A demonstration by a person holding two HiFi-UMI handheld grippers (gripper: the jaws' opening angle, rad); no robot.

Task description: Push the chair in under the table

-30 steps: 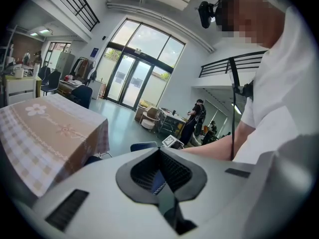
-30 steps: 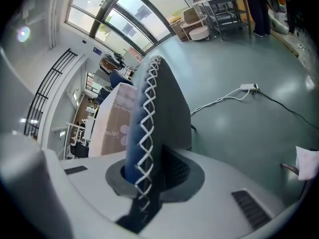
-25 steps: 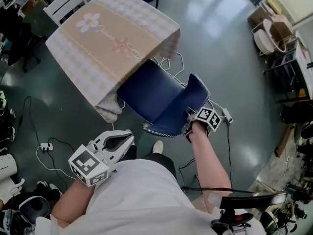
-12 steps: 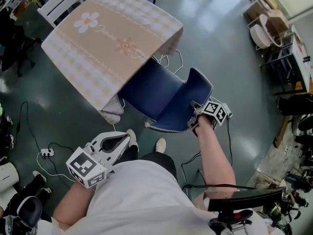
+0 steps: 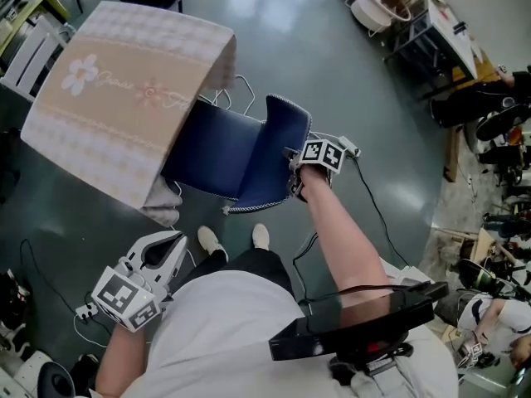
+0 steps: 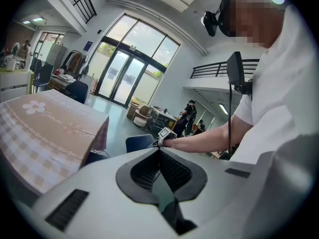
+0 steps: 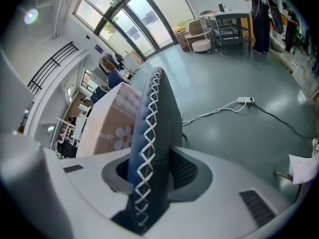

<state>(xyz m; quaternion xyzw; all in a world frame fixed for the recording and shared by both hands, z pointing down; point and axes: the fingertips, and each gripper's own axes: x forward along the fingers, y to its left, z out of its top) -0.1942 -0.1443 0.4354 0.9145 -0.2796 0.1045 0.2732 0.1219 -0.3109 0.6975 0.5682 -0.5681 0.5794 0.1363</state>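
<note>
Chair and table sit close together: the table (image 5: pixel 124 81), under its checked cloth, covers the front of the blue seat. So the chair (image 5: pixel 211 160) stands partly tucked beneath it, with the backrest (image 5: pixel 280 135) facing outward. That upright edge looks like the natural place to shove, which would explain why the right gripper (image 5: pixel 293 181) straddles its stitched rim. Its jaws are opening, and the fabric sits between them without a firm pinch. The left gripper (image 5: pixel 170 247) hangs low beside the person, well apart from the chair, with its fingers closed together on nothing. It seems not to be needed.
</note>
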